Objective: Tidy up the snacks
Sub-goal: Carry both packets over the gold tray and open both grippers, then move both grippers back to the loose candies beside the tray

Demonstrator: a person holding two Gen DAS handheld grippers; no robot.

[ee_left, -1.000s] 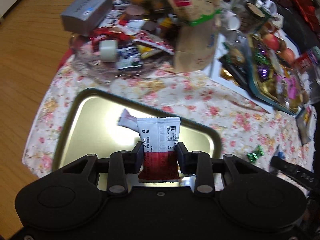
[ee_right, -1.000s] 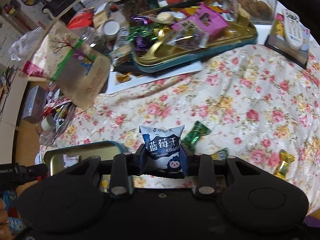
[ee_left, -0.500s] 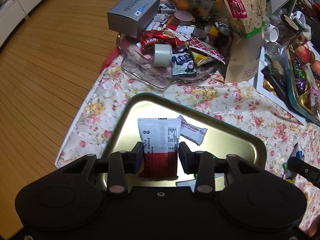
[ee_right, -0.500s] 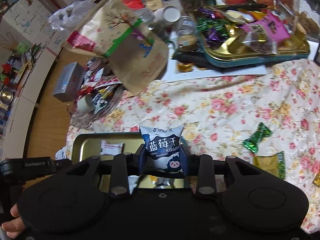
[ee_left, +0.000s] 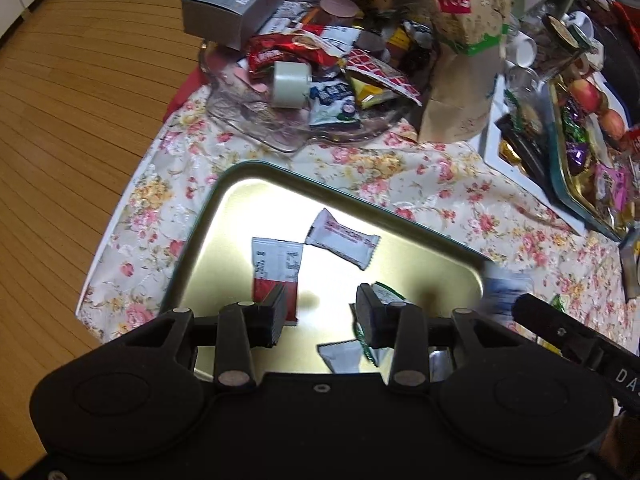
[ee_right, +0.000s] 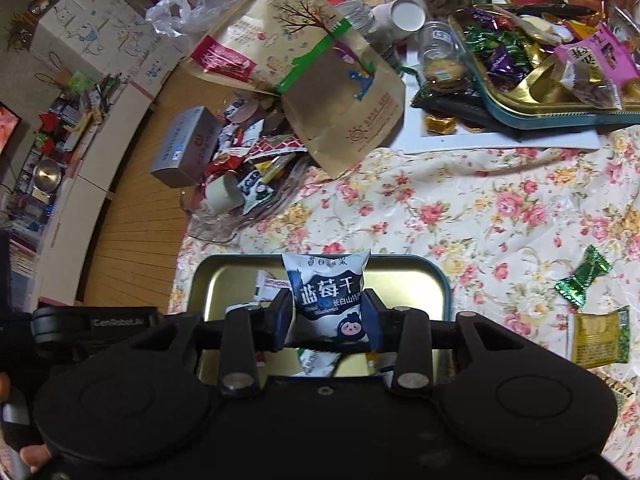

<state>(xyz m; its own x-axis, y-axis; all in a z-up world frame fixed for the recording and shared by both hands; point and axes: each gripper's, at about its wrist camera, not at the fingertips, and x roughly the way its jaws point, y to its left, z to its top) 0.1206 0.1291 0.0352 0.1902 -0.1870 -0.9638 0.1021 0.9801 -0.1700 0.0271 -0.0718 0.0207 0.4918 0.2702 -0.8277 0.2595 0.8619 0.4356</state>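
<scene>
Red-white packet [ee_left: 276, 270] partly hidden by L finger [ee_left: 276, 314].

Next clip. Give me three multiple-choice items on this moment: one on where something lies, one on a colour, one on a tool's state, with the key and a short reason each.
1. Where does the red-and-white packet lie?
A. in the gold tray
B. in the glass dish
C. on the wooden floor

2. What colour is the twist-wrapped candy lying loose on the floral tablecloth?
A. purple
B. green
C. orange

3. What is the state of the right tool?
A. open and empty
B. shut on a grey box
C. shut on the blueberry packet

Key:
1 A, the packet rests flat on the tray floor, ahead of the open left tool.
2 B, its wrapper is shiny green in the right wrist view.
3 C, both fingers press the packet's sides above the tray.
</scene>
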